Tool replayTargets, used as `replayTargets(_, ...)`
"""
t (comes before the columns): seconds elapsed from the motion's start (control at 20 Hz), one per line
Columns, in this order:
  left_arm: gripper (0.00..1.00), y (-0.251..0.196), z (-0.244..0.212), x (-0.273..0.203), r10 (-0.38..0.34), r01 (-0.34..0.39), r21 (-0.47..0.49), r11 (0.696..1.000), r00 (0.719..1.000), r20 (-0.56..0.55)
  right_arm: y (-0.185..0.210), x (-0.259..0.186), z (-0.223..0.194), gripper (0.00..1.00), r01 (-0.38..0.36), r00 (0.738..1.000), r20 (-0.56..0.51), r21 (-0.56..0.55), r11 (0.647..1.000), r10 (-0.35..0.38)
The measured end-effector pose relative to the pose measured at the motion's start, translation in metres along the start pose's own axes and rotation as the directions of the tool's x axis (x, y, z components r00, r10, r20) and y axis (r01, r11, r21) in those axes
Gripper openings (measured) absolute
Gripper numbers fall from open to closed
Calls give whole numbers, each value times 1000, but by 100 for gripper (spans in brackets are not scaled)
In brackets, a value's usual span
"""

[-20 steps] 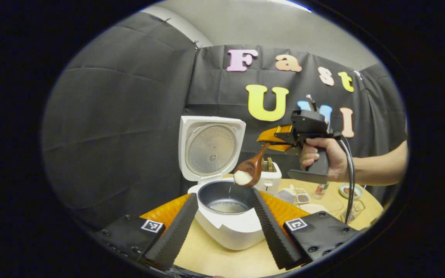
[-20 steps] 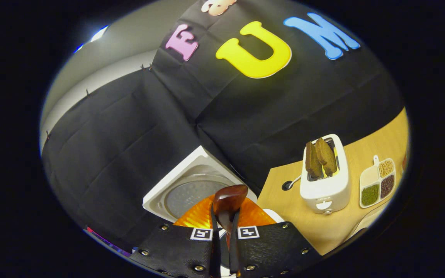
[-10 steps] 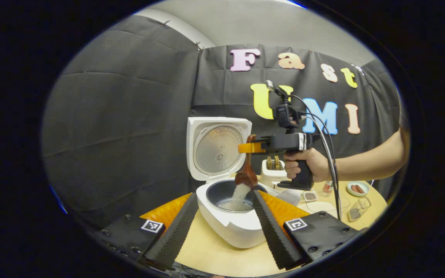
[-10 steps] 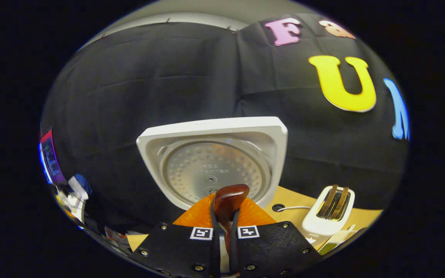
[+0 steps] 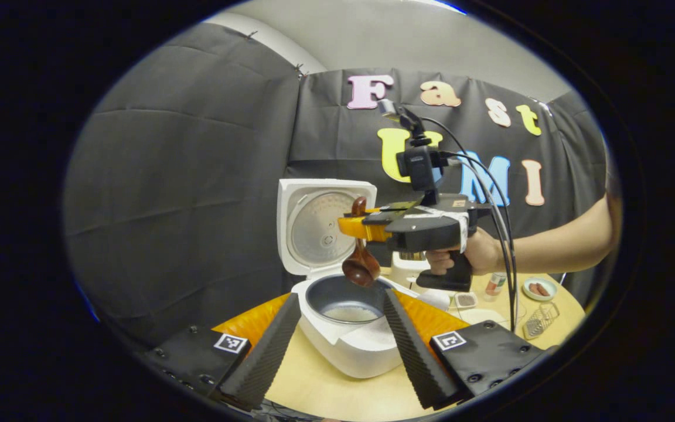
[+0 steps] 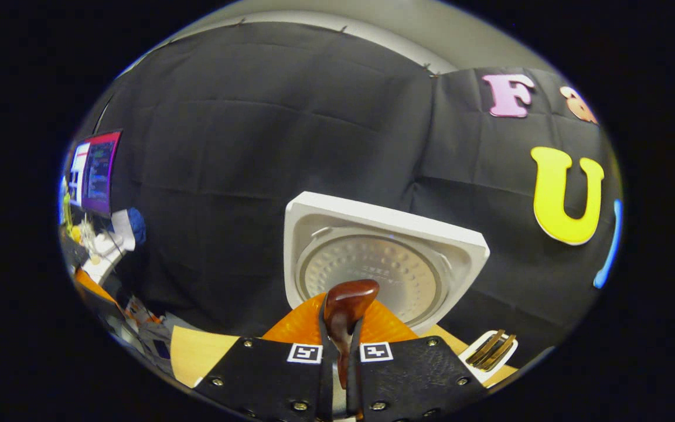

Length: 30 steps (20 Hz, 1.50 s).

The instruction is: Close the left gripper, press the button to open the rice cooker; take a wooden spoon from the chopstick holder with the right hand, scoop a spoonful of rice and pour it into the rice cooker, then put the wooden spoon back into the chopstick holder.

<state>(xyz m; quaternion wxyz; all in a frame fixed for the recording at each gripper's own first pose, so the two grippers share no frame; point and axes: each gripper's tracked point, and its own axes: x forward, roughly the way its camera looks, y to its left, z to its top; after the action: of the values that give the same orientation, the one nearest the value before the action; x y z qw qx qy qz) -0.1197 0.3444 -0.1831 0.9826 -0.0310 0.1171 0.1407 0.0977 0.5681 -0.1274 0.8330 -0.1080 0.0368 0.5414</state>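
Observation:
The white rice cooker (image 5: 349,351) stands on the table with its lid (image 5: 323,225) up, and white rice lies in the grey pot (image 5: 346,310). My left gripper (image 5: 339,296) hangs open in front of it, with a finger on either side of the pot from this angle. A hand holds my right gripper (image 5: 361,225) level above the pot, shut on the wooden spoon's handle. The spoon's bowl (image 5: 361,269) hangs down, empty, just over the pot's back rim. In the right gripper view the handle end (image 6: 346,302) sticks up between the shut right gripper (image 6: 339,319), facing the lid (image 6: 372,258).
A white toaster (image 5: 408,266) with bread slices (image 6: 493,349) stands behind the cooker. At the right of the wooden table (image 5: 326,387) are a seasoning tray (image 5: 463,300), a small bottle (image 5: 494,284), a little dish (image 5: 539,288) and a wire holder (image 5: 539,319). A monitor (image 6: 94,173) glows far left.
The spoon tipped over the pot and its rice poured in. It now hangs empty, slightly higher. The right gripper swung round to face the lid; my left gripper stayed put.

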Motion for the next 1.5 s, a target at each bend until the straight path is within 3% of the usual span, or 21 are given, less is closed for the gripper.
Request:
replayTargets(0.15, 99, -4, 3, -1, -17, 17, -7, 1000, 1000, 6, -33, -24, 11, 9, 55, 997, 42, 254, 966, -68)
replayTargets(0.3, 99, -8, 9, -2, -35, 36, -25, 999, 999, 15, -74, -60, 23, 9, 90, 989, 60, 501, 861, -138)
replayTargets(0.55, 96, -24, 21, -6, -99, 100, -43, 994, 995, 34, -128, -135, 31, 9, 122, 964, 80, 712, 691, -253)
replayTargets(0.8, 97, -97, 51, 26, -187, 188, -20, 982, 981, 56, -165, -233, 31, 9, 166, 920, 91, 789, 591, -380)
replayTargets(1.2, 96, -175, 59, 23, -268, 269, -8, 963, 961, 62, -203, -389, 19, 9, 266, 826, 72, 824, 500, -559)
replayTargets(1.5, 97, -215, 64, 14, -292, 291, 28, 956, 954, 64, -218, -466, -15, 9, 351, 765, 6, 834, 425, -644)
